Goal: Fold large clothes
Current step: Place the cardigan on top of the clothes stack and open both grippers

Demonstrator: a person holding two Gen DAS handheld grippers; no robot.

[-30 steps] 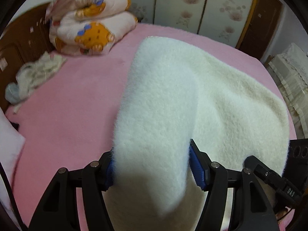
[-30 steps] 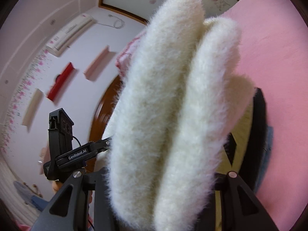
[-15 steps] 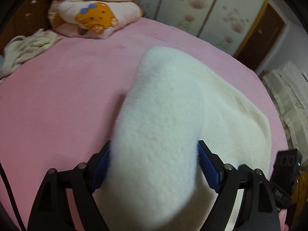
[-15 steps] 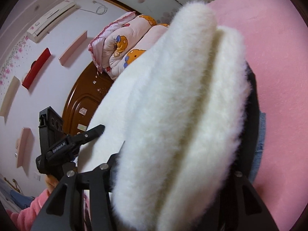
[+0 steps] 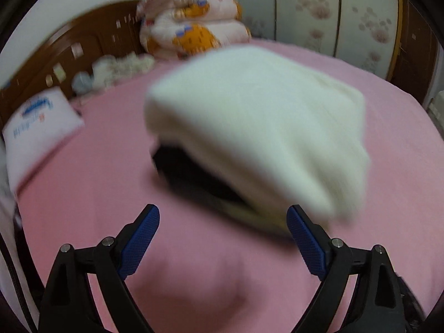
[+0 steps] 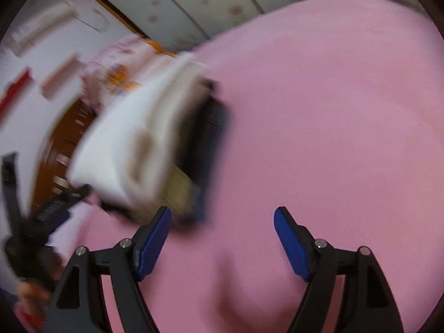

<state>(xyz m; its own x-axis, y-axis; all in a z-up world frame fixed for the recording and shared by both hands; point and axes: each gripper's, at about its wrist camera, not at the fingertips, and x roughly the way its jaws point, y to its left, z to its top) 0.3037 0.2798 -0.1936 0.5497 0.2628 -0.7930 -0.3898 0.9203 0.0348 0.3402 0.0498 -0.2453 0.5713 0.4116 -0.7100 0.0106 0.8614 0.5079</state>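
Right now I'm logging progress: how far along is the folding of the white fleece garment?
Done: the white fleece garment lies folded into a thick bundle on the pink bed. In hand: nothing; the left tool and right tool have just been opening and are empty. Left: perhaps tidying.

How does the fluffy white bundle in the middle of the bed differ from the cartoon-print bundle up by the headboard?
The white folded garment is plain cream and fuzzy; the cartoon quilt is pink and white with orange figures. The garment lies mid-bed on top of something dark; the quilt sits at the far end beside the wooden headboard. The garment is a low, flat stack; the quilt is piled in rounded rolls. Both are folded and rest on the pink bedspread.
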